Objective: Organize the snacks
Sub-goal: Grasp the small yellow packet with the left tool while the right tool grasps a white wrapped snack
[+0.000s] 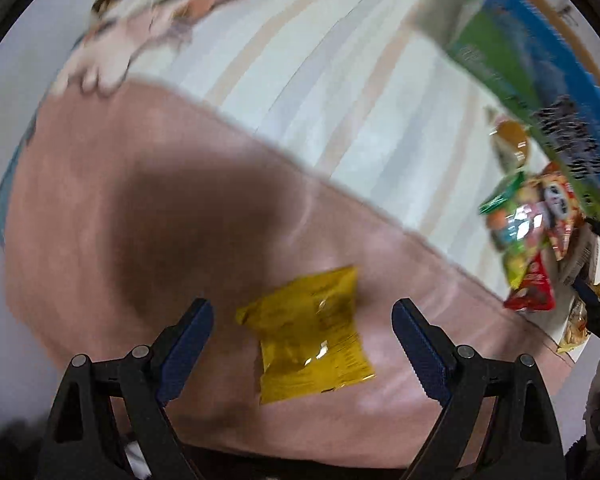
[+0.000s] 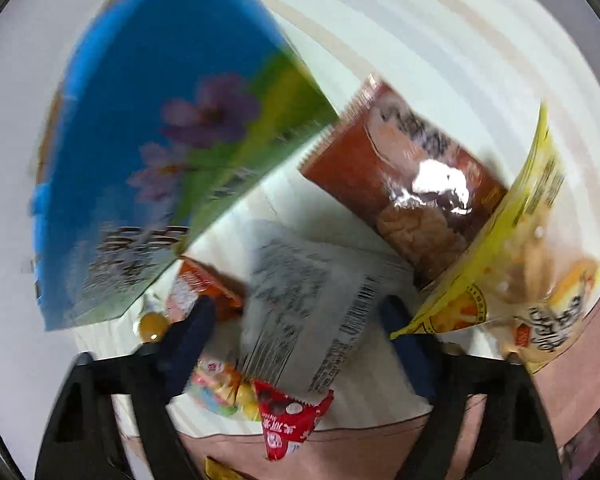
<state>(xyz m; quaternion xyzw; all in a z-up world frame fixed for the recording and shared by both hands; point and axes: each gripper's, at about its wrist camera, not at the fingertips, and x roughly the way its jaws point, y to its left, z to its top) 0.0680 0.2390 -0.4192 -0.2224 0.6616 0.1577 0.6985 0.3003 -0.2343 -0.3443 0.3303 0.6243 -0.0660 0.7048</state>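
A small yellow snack packet (image 1: 312, 336) lies flat on a pink cloth (image 1: 100, 200). My left gripper (image 1: 303, 308) hangs open right above it, one finger on each side, neither touching it. In the right wrist view a white packet with a barcode (image 2: 312, 296) lies in a heap of snacks. My right gripper (image 2: 296, 318) straddles it with the jaws partly apart. The left finger (image 2: 196, 332) stands clear of the packet, so nothing is gripped. The view is blurred.
A blue and green flowered box (image 2: 160, 140) stands tilted beside the heap. Around the white packet lie a brown cookie packet (image 2: 404, 176), a big yellow bag (image 2: 520, 260), a red packet (image 2: 288, 412) and an orange one (image 2: 208, 284). All rests on a striped pale surface (image 1: 320, 80).
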